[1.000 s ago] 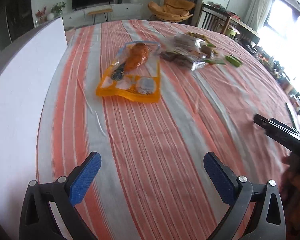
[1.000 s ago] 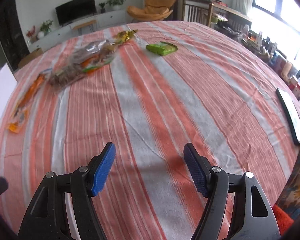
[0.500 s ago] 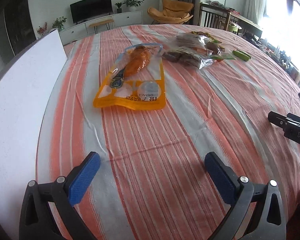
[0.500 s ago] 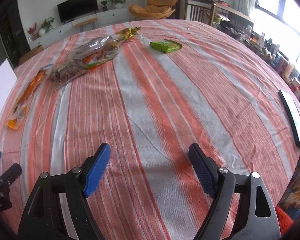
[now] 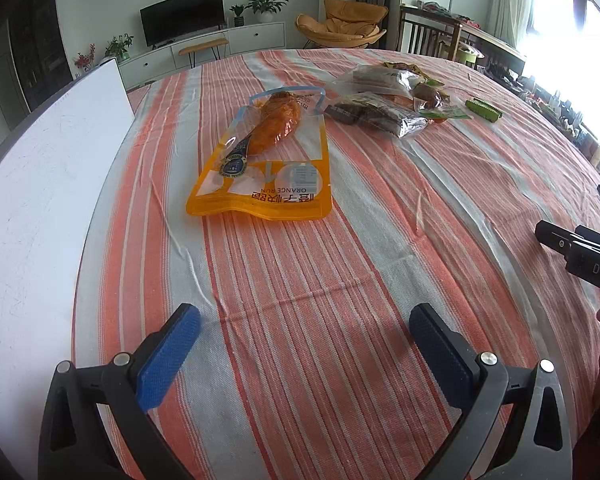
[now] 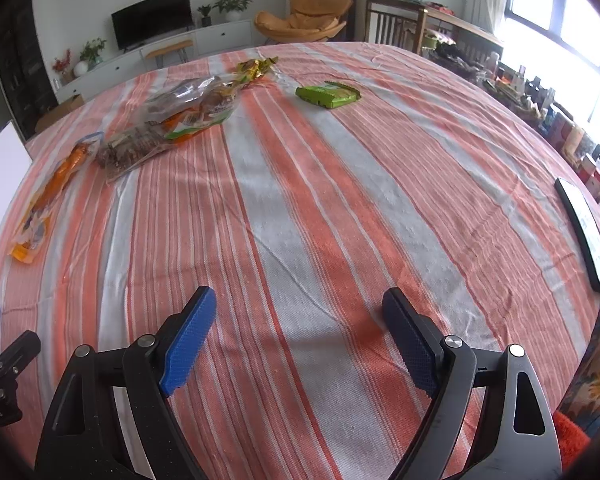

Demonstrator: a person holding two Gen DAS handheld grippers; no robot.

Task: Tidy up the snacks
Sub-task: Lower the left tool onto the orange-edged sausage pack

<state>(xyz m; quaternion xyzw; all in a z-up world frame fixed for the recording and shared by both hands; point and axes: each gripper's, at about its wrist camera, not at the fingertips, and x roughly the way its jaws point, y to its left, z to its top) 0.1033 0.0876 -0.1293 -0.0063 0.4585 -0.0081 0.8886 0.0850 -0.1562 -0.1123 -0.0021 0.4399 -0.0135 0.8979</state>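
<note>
An orange snack pouch [image 5: 268,160] lies flat on the striped tablecloth [image 5: 340,280], ahead of my left gripper [image 5: 304,320], which stands open and empty above bare cloth. Behind the pouch lie clear bags of dark snacks [image 5: 380,114] and a green packet [image 5: 483,109]. In the right wrist view the green packet [image 6: 328,95], the clear bags [image 6: 180,120] and gold-wrapped sweets [image 6: 256,67] lie far ahead. My right gripper [image 6: 300,300] hovers over bare cloth, its jaws opening with nothing between them.
A white board [image 5: 40,200] runs along the table's left side. A dark flat phone-like device [image 6: 584,232] lies near the right edge. The right gripper's body [image 5: 580,248] and a hand show at the left view's right edge. Chairs and shelves stand beyond the table.
The right gripper's jaws have spread wider. The left gripper has turned slightly, so the orange pouch sits lower and more central in its view. No snack has moved.
</note>
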